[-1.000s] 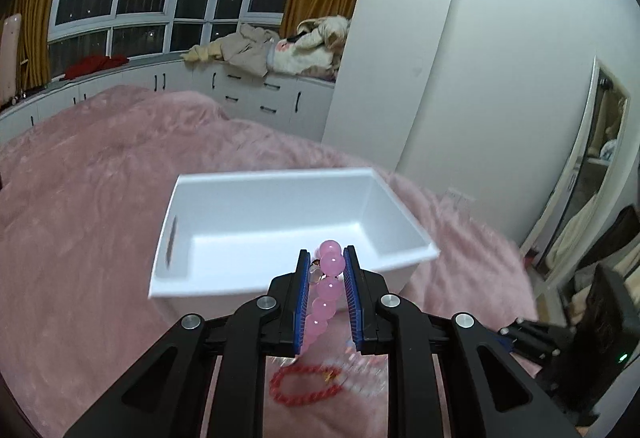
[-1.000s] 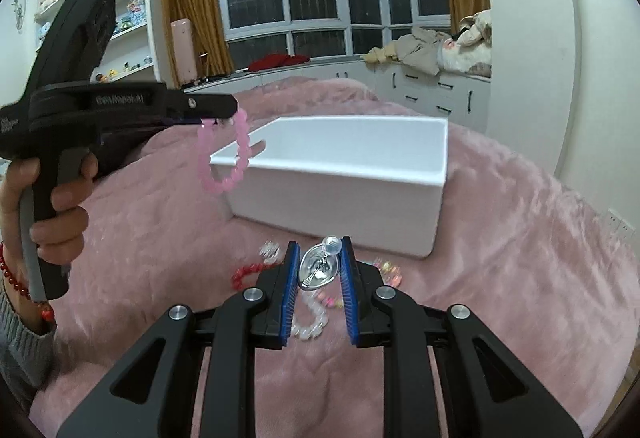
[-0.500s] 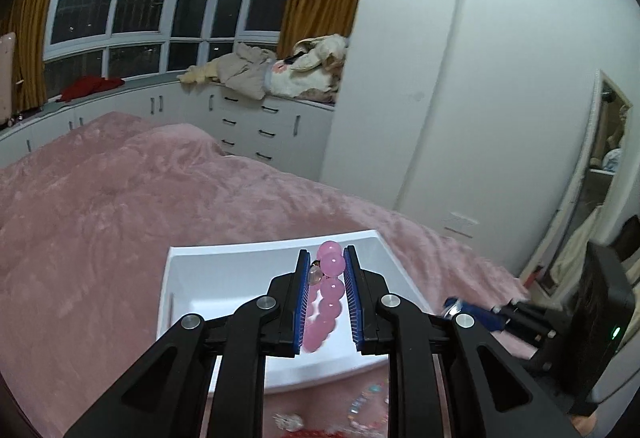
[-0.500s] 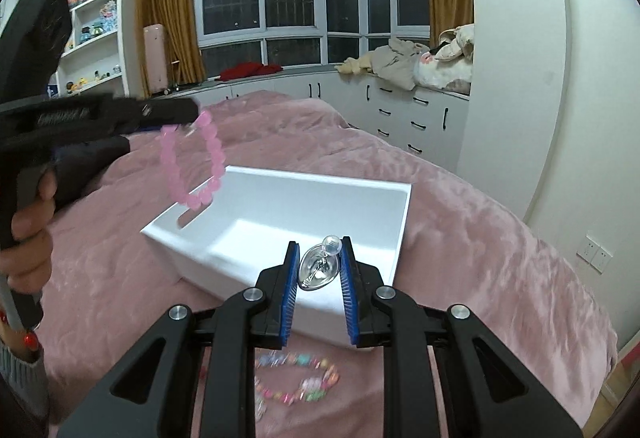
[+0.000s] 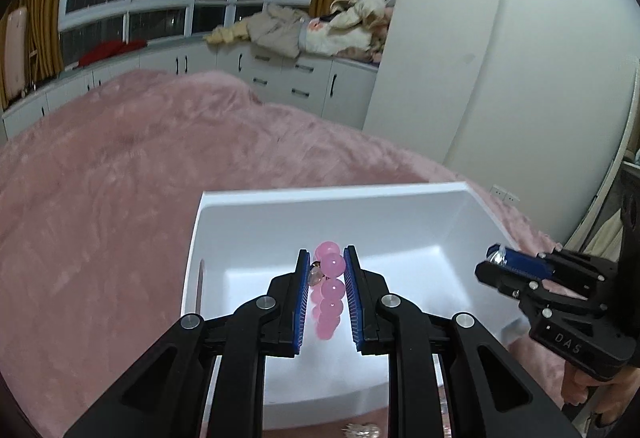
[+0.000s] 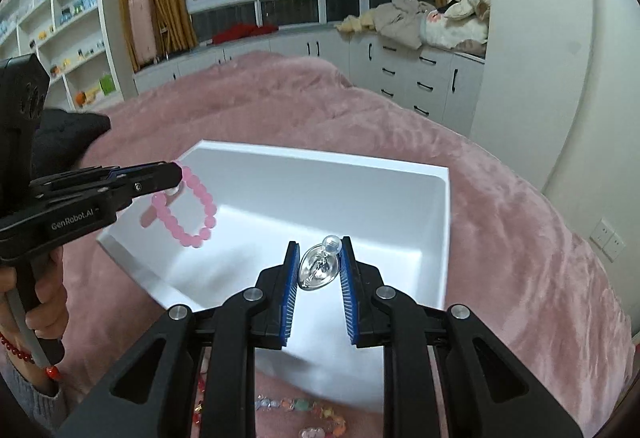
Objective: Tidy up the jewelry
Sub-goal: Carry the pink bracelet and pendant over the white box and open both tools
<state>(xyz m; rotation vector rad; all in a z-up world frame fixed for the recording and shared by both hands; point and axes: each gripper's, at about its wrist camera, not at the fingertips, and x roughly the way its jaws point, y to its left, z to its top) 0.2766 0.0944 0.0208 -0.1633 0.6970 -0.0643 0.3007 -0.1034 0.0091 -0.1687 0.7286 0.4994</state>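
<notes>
The white box [image 5: 400,226] stands on the pink blanket [image 5: 120,165] of the bed, and both grippers are above its open top. The left gripper [image 5: 325,278] has its blue-padded fingers [image 5: 301,302] closed narrowly on the pink bead bracelet [image 5: 330,290], which is pinched at one part of the loop; in the right wrist view the rest of the bracelet [image 6: 188,209] hangs free under the fingertips, over the left part of the box near the wall with the handle slot. The right gripper [image 6: 320,266] is over the near middle of the box [image 6: 436,205], and its fingers [image 6: 346,286] are closed to a small gap on a clear glass-like piece [image 6: 318,266] with a small round ball at the top, which sits between the pads. In the left wrist view the right gripper [image 5: 496,264] shows from the side, at the right rim of the box, with something shiny at its tip. On the blanket just in front of the box, on the near side, lies a string of small colored beads [image 6: 304,408], partly hidden behind the gripper body. Beyond the box, white drawers [image 6: 420,77] run under the windows with clothes [image 6: 432,21] piled on top.
</notes>
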